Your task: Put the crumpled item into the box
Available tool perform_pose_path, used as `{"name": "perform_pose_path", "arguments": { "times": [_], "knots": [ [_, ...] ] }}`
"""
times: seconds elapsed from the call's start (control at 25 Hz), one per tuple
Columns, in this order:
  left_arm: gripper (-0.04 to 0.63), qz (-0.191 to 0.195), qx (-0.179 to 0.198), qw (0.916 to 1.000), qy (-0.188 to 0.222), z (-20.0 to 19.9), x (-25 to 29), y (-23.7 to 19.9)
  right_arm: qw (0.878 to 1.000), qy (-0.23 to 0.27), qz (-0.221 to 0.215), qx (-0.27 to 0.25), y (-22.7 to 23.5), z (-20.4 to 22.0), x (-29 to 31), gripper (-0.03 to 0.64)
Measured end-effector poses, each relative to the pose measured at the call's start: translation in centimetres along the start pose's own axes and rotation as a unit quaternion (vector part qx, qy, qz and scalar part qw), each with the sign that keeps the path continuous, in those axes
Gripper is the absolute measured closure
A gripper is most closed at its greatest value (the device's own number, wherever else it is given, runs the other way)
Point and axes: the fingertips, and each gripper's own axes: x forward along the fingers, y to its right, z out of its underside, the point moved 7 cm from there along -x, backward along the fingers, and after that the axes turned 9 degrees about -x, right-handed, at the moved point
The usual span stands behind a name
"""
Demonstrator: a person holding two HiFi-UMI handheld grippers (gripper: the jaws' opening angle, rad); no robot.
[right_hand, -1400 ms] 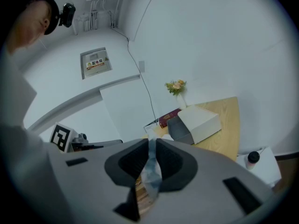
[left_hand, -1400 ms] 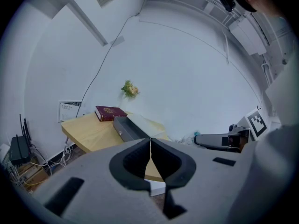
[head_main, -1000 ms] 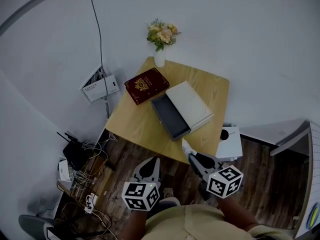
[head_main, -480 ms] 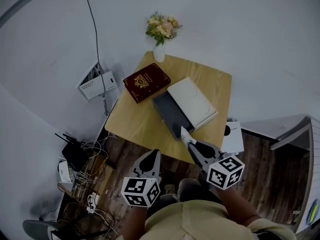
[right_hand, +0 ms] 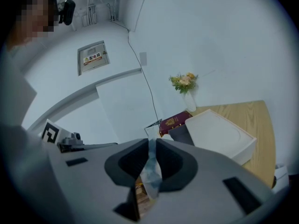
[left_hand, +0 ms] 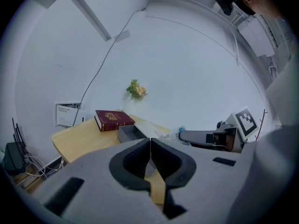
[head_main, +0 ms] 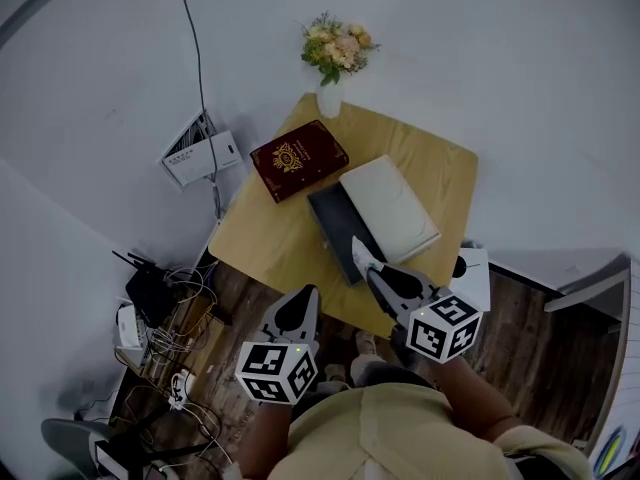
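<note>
Above the tabletop (head_main: 265, 243) edge, the right tool (head_main: 368, 271), clenched on the crumpled item (head_main: 359, 252), has reached the box (head_main: 330, 216); the left tool (head_main: 305, 296) stays clenched, empty.

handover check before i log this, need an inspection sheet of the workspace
surface: wooden table, bare toward the near left corner
job's things: dark box open, nothing seen inside, white lid lying beside it; crumpled item not in the box
clutter: red book, vase of flowers at the far corner
grippers: right gripper shut on the crumpled item, by the table's near edge; left gripper jaws together, nothing between them
cables: tangle on the floor left of the table by a black router; one cord runs up the wall
surroundings: white wall, wood floor, wall panel
</note>
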Motion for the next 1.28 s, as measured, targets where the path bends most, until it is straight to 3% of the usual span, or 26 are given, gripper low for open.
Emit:
{"name": "perform_pose_path", "arguments": {
  "times": [0.44, 1.28],
  "knots": [
    [0.569, -0.028, -0.008, 0.9996, 0.001, -0.4, 3.0, -0.3, 0.999, -0.021, -0.035, -0.009, 2.4, -0.5, 3.6, 0.552],
    [0.569, -0.077, -0.032, 0.9965, 0.005, -0.6, 5.1, -2.3, 0.998, -0.064, -0.018, 0.009, 4.8, 0.4, 8.5, 0.552]
  ]
}}
